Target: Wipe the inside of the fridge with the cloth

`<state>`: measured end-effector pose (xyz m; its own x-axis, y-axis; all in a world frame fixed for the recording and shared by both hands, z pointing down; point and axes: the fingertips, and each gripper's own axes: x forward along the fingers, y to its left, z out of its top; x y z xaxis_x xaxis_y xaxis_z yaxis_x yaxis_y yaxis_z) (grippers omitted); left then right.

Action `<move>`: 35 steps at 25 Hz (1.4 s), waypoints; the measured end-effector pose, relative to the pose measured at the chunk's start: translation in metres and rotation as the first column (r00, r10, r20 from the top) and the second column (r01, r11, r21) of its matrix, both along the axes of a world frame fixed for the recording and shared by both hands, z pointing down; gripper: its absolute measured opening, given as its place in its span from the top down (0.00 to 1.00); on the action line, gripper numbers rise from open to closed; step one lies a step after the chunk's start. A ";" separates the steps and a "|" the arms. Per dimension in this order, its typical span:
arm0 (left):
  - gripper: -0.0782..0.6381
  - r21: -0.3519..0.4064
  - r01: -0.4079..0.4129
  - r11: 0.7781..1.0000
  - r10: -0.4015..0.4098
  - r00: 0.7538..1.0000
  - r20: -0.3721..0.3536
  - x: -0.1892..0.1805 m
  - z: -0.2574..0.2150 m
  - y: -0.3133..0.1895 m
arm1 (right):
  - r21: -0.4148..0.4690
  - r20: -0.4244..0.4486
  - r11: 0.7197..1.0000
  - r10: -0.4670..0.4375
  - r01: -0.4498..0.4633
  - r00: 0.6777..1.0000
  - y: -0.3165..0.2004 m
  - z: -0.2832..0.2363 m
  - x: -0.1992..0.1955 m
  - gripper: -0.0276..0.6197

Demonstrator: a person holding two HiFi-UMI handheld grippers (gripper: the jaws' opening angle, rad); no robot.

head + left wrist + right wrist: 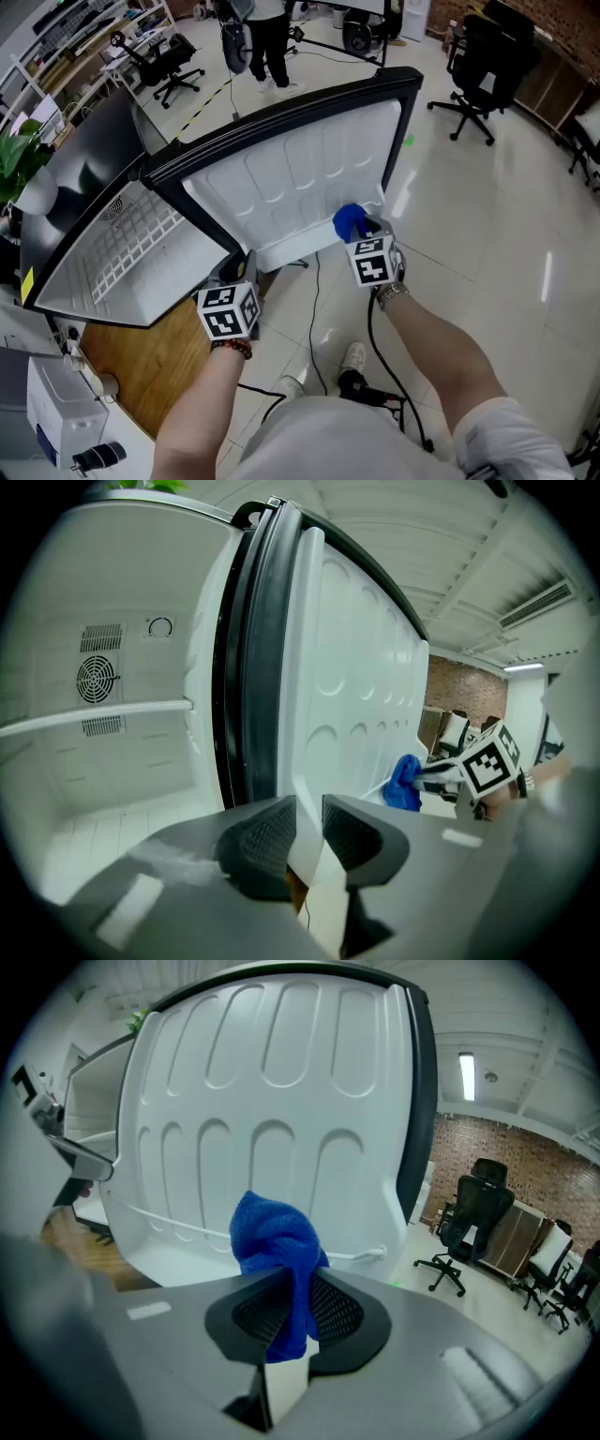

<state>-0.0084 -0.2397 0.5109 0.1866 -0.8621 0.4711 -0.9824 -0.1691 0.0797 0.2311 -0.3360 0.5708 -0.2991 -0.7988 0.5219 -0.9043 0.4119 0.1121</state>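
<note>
The small fridge lies open, its white inside at the left and its ribbed white door swung out in front of me. My left gripper is shut on the door's lower edge, which fills the gap between the pads. My right gripper is shut on a bunched blue cloth, held against the door's inner face near the thin white rail. The right gripper view shows the cloth sticking up from the jaws before the door. In the left gripper view the cloth sits low on the door.
Black office chairs stand on the glossy floor behind the fridge, and a person stands at the far back. A black cable runs under the door. A wooden board lies below the fridge, a white device at lower left.
</note>
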 end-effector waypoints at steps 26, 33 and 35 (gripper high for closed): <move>0.77 -0.150 0.070 0.986 -0.143 0.815 -0.562 0.066 0.039 0.001 | 0.009 -0.023 1.000 0.018 -0.018 1.000 0.004 -0.014 0.037 0.87; 0.74 -0.206 0.161 0.965 -0.260 0.670 -0.695 0.059 0.056 -0.010 | 0.019 0.004 1.000 -0.010 0.010 1.000 0.018 -0.026 0.039 0.87; 0.74 -0.219 0.190 0.957 -0.289 0.627 -0.723 0.055 0.060 -0.011 | 0.024 0.020 0.999 -0.026 0.025 0.999 0.026 -0.031 0.037 0.87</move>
